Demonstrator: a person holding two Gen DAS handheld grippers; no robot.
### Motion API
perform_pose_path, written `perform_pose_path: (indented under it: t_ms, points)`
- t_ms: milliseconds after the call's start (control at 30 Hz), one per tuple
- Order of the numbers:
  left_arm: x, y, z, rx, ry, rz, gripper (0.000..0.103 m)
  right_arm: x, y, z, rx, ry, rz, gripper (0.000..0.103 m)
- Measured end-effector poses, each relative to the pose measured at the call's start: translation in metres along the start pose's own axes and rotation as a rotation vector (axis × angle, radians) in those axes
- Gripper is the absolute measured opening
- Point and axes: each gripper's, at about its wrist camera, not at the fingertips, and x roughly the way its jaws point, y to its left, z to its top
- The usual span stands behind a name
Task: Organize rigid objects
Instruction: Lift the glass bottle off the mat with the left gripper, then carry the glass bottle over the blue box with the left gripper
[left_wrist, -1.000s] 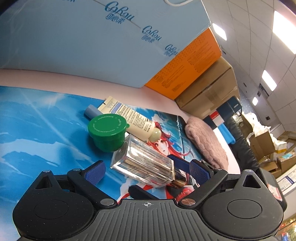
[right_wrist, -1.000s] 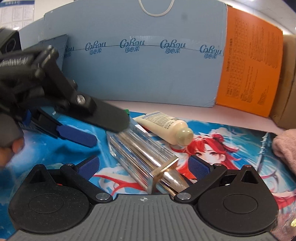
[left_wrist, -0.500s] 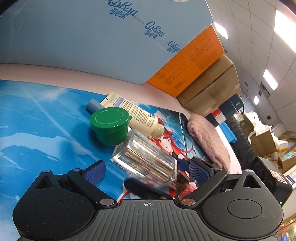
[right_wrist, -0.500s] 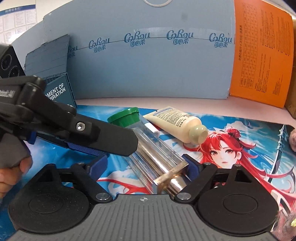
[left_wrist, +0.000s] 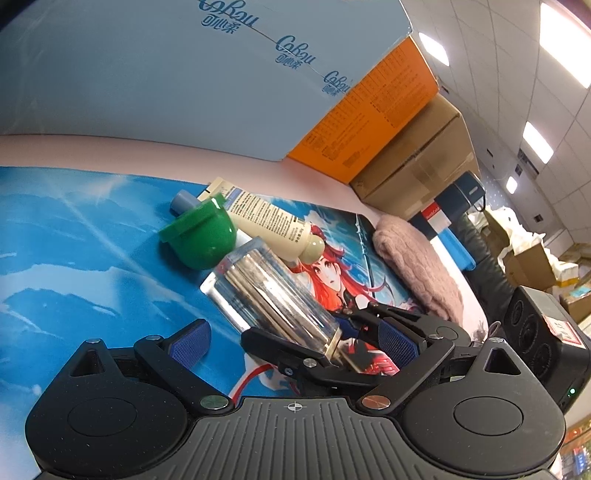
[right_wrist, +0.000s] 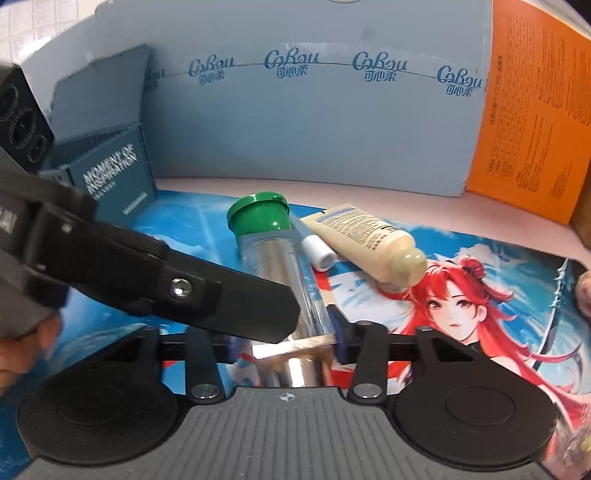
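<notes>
A clear square bottle (right_wrist: 284, 273) with a gold collar lies on the printed mat. My right gripper (right_wrist: 286, 341) is closing and its pads press on the collar end of that bottle. The bottle's far end touches a green jar (left_wrist: 201, 236), which leans over in the left wrist view. A cream tube (right_wrist: 369, 240) and a small blue tube with a white cap (right_wrist: 317, 251) lie just right of the bottle. My left gripper (left_wrist: 295, 343) stands open on the bottle's left; its fingers hold nothing, and one finger (right_wrist: 221, 295) crosses the right wrist view.
A dark slatted crate (right_wrist: 114, 177) stands at the back left. A pale blue carton (right_wrist: 314, 110), an orange box (right_wrist: 528, 129) and a cardboard box (left_wrist: 417, 162) line the back. A pink knit cloth (left_wrist: 417, 266) lies at the mat's right end.
The right gripper's jaws have come together from wide open onto the bottle's collar end. The bottle has swung towards the green jar, which has tipped over. The left gripper kept still.
</notes>
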Motion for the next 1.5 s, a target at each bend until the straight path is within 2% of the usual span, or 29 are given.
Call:
perform_pose_path:
  t_ms: [267,500,700,933,1167,1367,1500]
  points:
    - [-0.012,0.001,-0.004,-0.009,-0.001,-0.016,0.098,-0.015,0.008,-0.006,0.009,-0.066,0.007,0.035]
    - [-0.039,-0.004,-0.01,0.017,-0.042,-0.051,0.098,-0.041,0.03,-0.005,0.002,-0.157,0.025,0.035]
    - [-0.067,-0.007,-0.015,0.026,-0.1,-0.078,0.096,-0.057,0.054,0.003,-0.057,-0.211,-0.008,0.035]
    - [-0.116,-0.011,-0.015,0.072,-0.189,-0.092,0.096,-0.075,0.089,0.022,-0.121,-0.285,-0.014,0.035]
    - [-0.178,-0.009,-0.015,0.118,-0.292,-0.107,0.096,-0.088,0.139,0.048,-0.182,-0.375,-0.018,0.035]
    - [-0.232,0.002,-0.017,0.145,-0.387,-0.105,0.097,-0.089,0.184,0.071,-0.209,-0.448,-0.001,0.035]
    - [-0.259,0.019,-0.018,0.131,-0.43,-0.103,0.097,-0.08,0.214,0.087,-0.216,-0.466,0.006,0.035]
